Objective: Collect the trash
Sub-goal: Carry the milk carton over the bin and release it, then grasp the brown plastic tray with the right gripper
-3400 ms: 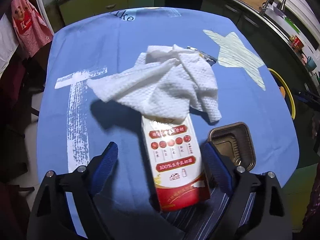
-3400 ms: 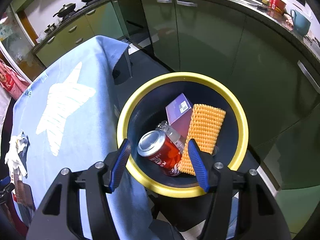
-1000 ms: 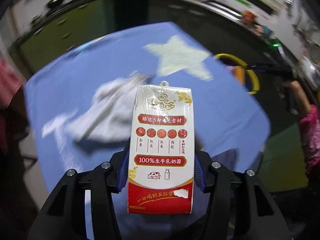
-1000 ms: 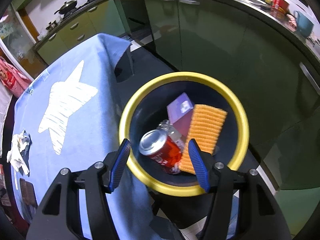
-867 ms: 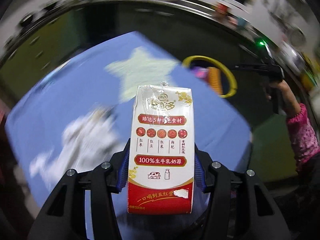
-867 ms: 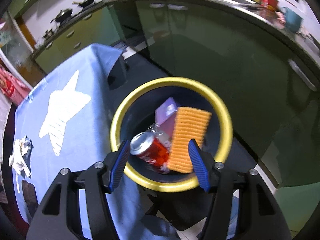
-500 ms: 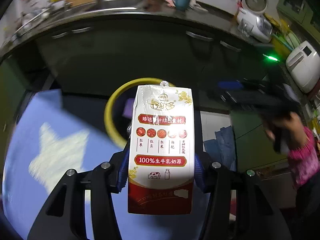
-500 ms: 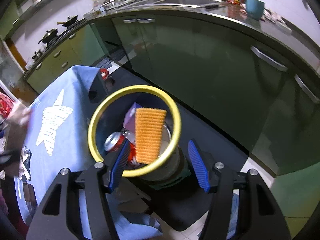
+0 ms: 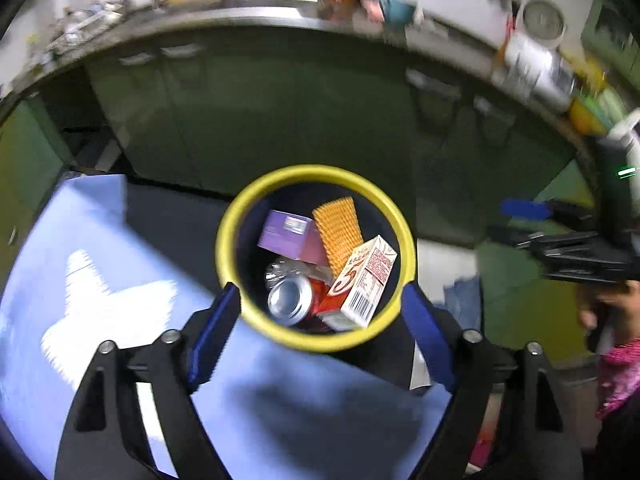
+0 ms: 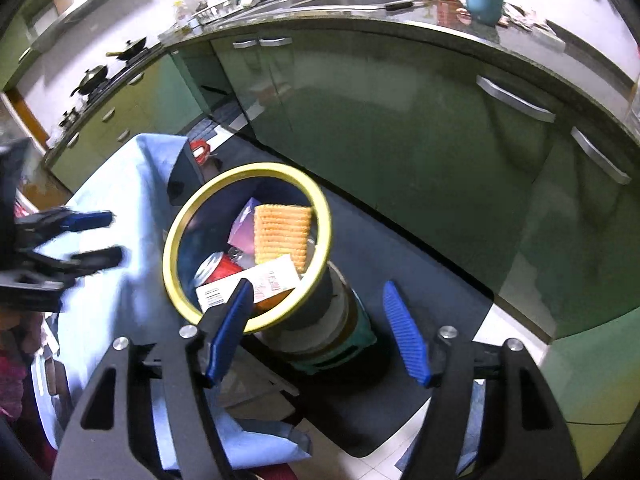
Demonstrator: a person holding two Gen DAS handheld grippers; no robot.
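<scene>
The left gripper [image 9: 320, 316] had just spread wide, empty; the red-white paper milk carton [image 9: 365, 283] lay inside the yellow-rimmed black bin [image 9: 228, 236], half covering a red can [image 9: 292, 300]. The right gripper [image 10: 320, 330] stood released, empty.

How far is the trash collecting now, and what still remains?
Done: the milk carton lies in the yellow-rimmed bin with a can, purple box and wafer pack. In hand: nothing; left gripper just opened, right gripper open. Remaining trash is out of view.
</scene>
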